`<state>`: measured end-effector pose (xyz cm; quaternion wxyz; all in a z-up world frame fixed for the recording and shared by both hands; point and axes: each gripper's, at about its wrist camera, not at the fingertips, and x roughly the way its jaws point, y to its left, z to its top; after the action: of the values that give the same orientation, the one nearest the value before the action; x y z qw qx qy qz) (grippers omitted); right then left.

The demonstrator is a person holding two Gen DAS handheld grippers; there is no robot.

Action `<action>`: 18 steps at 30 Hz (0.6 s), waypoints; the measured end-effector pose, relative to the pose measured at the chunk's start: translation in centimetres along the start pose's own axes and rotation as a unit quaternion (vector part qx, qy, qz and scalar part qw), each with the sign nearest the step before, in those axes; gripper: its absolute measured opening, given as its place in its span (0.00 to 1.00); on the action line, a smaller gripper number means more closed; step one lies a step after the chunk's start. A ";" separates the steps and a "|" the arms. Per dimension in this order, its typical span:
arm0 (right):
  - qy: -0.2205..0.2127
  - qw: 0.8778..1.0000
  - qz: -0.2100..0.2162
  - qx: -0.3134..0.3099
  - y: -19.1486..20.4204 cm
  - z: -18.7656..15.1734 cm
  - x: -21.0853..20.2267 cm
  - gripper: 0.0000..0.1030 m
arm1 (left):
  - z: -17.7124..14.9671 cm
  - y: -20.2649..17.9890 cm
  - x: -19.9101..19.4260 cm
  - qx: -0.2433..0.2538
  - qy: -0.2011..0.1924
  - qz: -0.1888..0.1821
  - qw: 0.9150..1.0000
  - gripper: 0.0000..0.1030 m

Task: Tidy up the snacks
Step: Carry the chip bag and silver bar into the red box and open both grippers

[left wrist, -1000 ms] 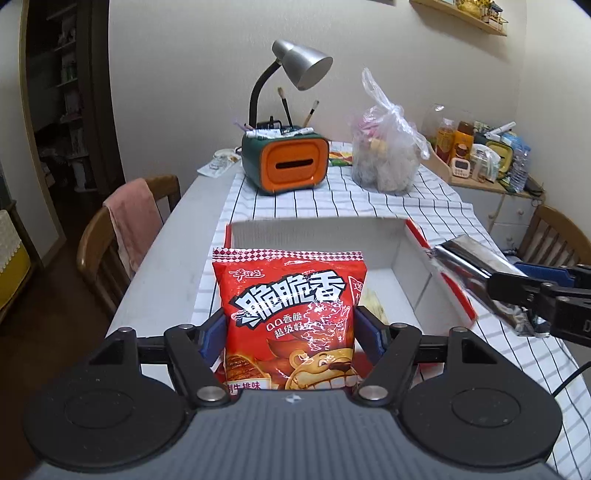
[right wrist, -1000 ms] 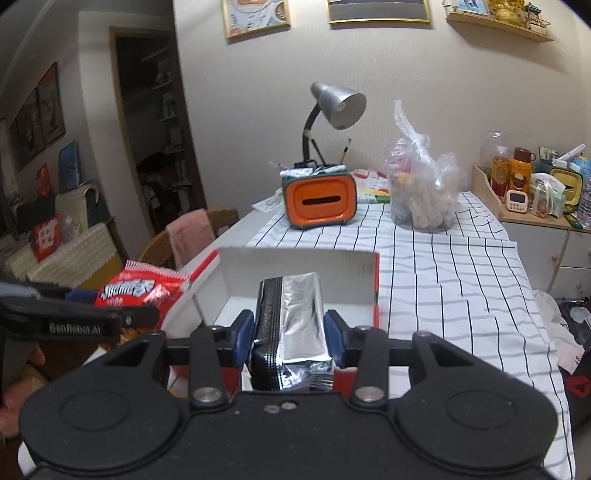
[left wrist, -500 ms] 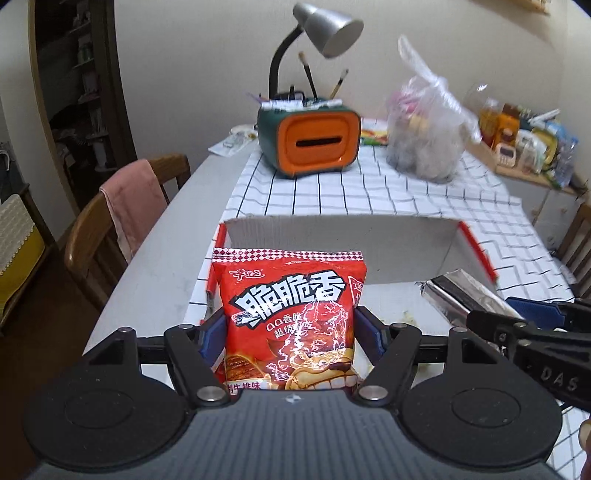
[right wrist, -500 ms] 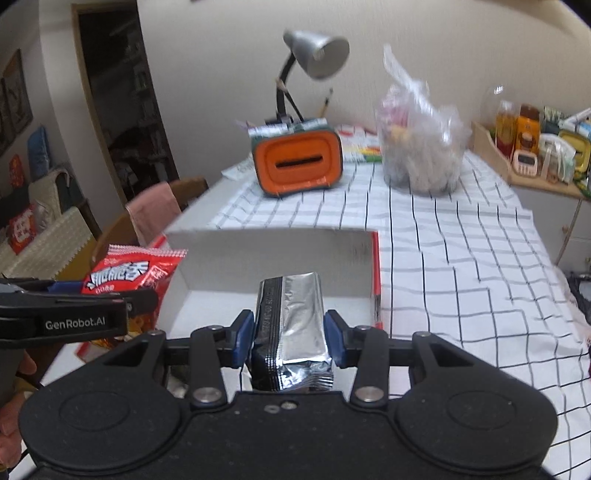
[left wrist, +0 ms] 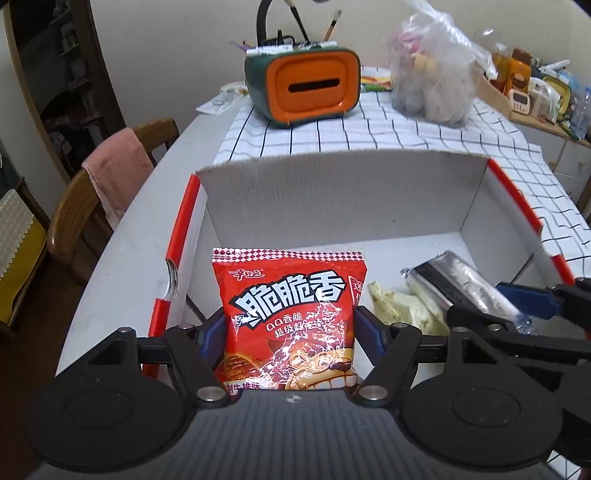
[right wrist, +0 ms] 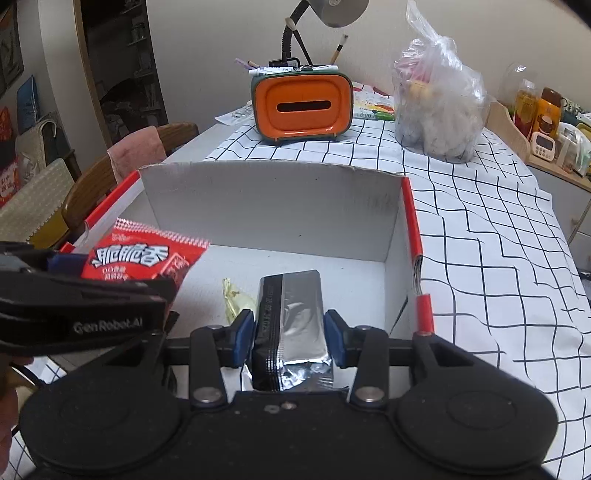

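Checked cloth (right wrist: pixel 480 229) covers the table; white box (left wrist: pixel 332 192) sits mid-frame. At left, your left gripper (left wrist: pixel 290 328) pinches the red bag (left wrist: pixel 291 317) over the box floor. At right, your right gripper (right wrist: pixel 290 338) pinches the foil pack (right wrist: pixel 291 332) there too. Placing step, I judge: lower both, then release.

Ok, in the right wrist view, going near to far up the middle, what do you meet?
Silver foil packet in the right gripper → white box's far wall → checked tablecloth → orange holder → desk lamp.
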<state>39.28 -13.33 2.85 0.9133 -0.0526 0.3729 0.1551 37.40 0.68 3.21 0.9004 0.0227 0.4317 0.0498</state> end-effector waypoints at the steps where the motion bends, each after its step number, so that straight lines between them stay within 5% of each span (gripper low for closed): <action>1: 0.001 1.000 -0.001 -0.004 0.0 0.0 0.1 0.40 | -0.1 0.1 0.2 -0.001 0.003 0.000 1.000 0.70; 18: -0.017 0.999 0.029 0.022 -0.9 -0.3 -2.6 0.43 | -0.9 1.1 -3.3 -0.009 -0.033 -0.025 0.999 0.75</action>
<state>37.58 -14.90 4.43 0.9157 -0.0184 0.3617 0.1743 34.56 1.39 5.26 0.9151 0.0052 0.4019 0.0311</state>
